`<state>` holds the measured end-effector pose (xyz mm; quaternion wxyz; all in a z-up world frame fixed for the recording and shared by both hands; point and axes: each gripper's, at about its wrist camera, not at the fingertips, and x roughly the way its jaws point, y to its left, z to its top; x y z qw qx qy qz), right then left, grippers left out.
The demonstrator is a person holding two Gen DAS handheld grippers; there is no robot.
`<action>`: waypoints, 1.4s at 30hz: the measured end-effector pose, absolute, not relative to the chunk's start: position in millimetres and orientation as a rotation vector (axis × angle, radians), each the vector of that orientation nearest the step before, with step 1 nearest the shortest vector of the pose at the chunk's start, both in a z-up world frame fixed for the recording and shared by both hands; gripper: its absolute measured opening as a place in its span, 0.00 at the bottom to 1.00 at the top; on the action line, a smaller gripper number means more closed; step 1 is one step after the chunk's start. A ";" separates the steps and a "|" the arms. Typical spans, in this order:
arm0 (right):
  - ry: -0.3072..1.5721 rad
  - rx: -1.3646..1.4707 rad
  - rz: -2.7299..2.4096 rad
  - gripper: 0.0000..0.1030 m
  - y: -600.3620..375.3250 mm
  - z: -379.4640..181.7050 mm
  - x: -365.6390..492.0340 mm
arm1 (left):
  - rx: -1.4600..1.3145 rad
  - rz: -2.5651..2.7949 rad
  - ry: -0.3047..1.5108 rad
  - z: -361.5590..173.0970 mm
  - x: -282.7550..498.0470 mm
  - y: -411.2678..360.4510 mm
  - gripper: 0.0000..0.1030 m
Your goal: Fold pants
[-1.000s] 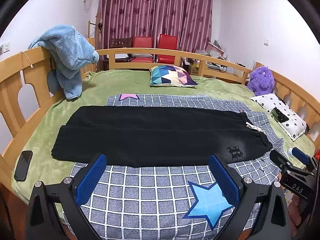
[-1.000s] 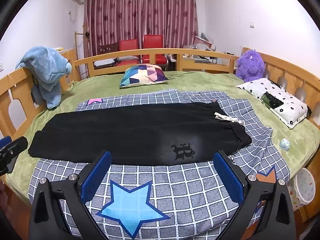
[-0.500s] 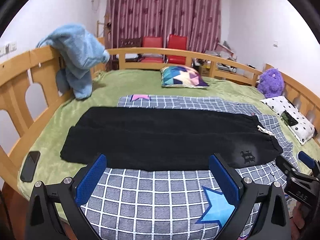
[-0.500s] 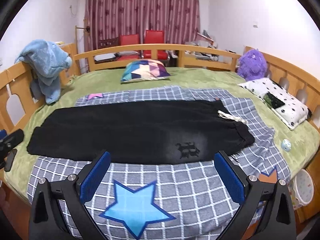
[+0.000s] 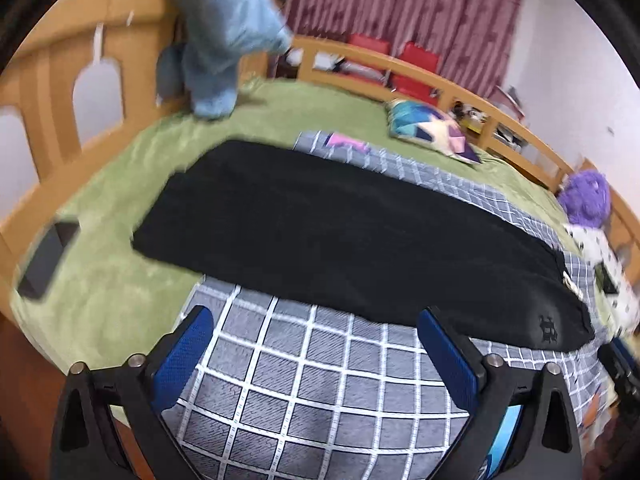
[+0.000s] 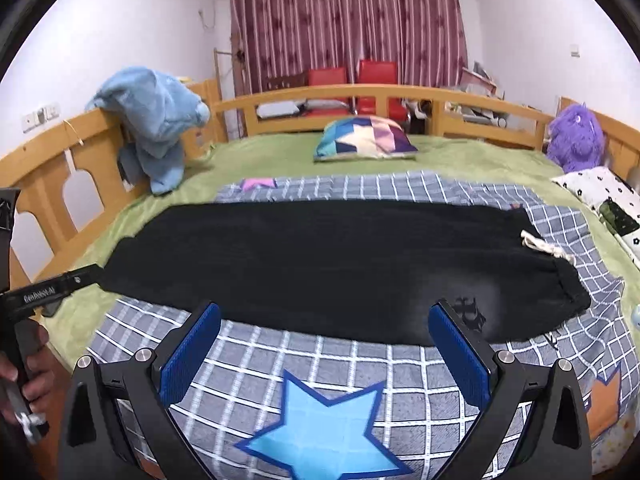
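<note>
Black pants (image 5: 344, 236) lie flat across the bed, folded lengthwise, leg ends to the left and waist with a white drawstring (image 6: 548, 248) to the right. They also show in the right wrist view (image 6: 328, 264). My left gripper (image 5: 316, 332) is open and empty, hovering over the checked blanket just short of the pants' near edge, toward the leg end. My right gripper (image 6: 324, 332) is open and empty, close above the near edge toward the waist and its printed logo (image 6: 468, 312). The left gripper's body shows at the left of the right wrist view (image 6: 52, 292).
A grey checked blanket (image 6: 360, 368) with blue stars covers a green bedspread (image 5: 120, 280). A phone (image 5: 48, 256) lies at the bed's left edge. A blue towel (image 6: 156, 120) hangs on the wooden rail. A patterned pillow (image 6: 364, 140), purple plush (image 6: 576, 140) and spotted pillow (image 6: 604, 196) sit behind and right.
The left gripper has swung left and forward toward the pants' leg end, its view blurred and tilted. The right gripper has moved closer to the pants' near edge. Both stay open.
</note>
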<state>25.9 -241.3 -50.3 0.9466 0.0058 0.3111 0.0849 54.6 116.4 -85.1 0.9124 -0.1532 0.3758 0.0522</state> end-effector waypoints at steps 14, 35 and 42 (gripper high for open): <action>0.832 0.119 -0.038 0.52 -327.2 -144.2 67.9 | -0.361 0.064 0.903 -168.5 106.4 161.4 0.79; 0.842 0.614 -0.183 0.26 -473.2 -203.9 147.9 | -0.618 0.078 0.872 -199.6 169.1 200.3 0.19; 0.795 0.446 -0.121 0.16 -459.5 -150.0 176.5 | -0.469 0.050 0.830 -152.3 177.6 195.8 0.13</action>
